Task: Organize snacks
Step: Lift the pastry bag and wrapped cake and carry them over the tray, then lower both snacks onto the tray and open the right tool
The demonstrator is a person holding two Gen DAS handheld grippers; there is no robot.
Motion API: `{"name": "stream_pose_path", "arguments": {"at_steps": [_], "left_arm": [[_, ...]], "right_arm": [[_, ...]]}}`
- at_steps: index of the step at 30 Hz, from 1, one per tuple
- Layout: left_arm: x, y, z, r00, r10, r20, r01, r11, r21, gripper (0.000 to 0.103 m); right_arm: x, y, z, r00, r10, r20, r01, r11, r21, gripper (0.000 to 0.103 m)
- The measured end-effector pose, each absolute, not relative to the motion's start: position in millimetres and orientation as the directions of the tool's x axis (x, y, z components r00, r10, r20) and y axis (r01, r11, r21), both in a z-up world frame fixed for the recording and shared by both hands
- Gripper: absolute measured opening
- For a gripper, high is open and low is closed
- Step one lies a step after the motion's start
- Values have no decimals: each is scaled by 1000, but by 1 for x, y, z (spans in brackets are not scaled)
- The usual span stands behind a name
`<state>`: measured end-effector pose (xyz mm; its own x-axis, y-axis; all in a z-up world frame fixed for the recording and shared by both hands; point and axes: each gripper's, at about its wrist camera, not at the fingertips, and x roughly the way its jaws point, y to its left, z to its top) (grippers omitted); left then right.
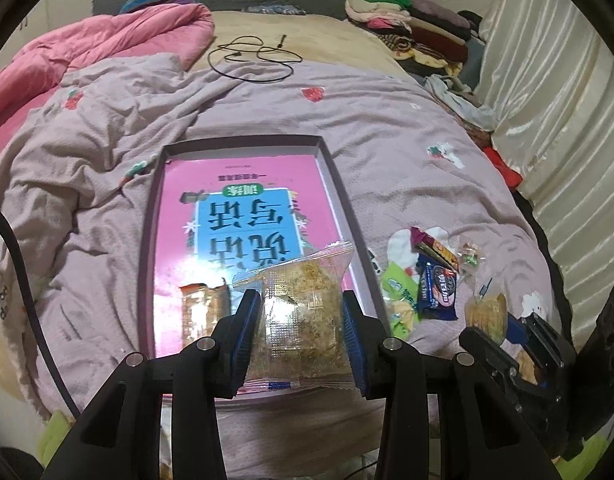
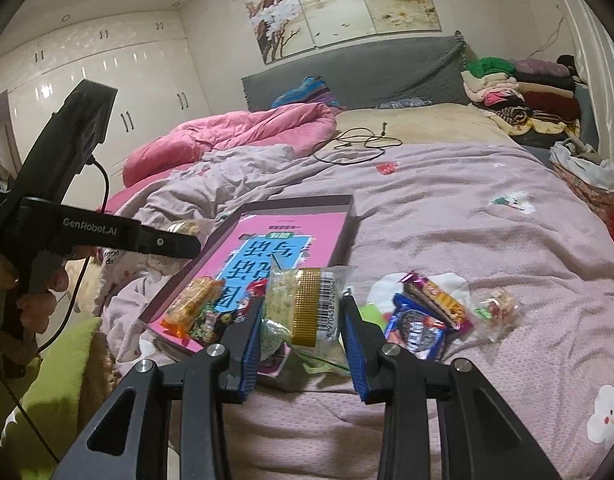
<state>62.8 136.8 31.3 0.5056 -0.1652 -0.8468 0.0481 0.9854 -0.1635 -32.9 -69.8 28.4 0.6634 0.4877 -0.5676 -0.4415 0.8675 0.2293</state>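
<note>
I judge the sorting about a third done. The shallow purple cardboard tray (image 1: 339, 184), lined with a pink and blue printed sheet, lies on the mauve quilted bed (image 1: 387, 120) and already carries an orange-wrapped cracker bar (image 1: 203, 312) at its near edge; the right view shows a small red and green packet (image 2: 205, 326) beside that bar.

My left hand-held gripper (image 1: 301, 332) is clamped on a clear-wrapped floss-topped bun (image 1: 303, 308), carried over the tray's near end. My right hand-held gripper (image 2: 303, 340) grips a clear packet with a gold band and barcode (image 2: 307, 304), hanging just off the tray's 4 o'clock corner.

Left on the bed, at 3 o'clock of the tray: a blue sandwich-biscuit pack (image 2: 417, 330), a purple-ended wafer bar (image 2: 435, 300), a green sachet (image 1: 397, 286) and a small clear candy bag (image 2: 497, 308).
</note>
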Motion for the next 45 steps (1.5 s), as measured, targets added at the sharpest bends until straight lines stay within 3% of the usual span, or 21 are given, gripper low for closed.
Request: {"name": "stream_pose_path", "arguments": {"at_steps": [20, 45], "left_arm": [[49, 173, 26, 515, -147, -844, -16, 983, -182, 42], [53, 174, -18, 446, -154, -882, -17, 983, -181, 42]], "right_arm": [[-36, -22, 28, 609, 520, -599, -517, 833, 198, 37], [-13, 21, 0, 552, 483, -679, -544, 826, 145, 37]]}}
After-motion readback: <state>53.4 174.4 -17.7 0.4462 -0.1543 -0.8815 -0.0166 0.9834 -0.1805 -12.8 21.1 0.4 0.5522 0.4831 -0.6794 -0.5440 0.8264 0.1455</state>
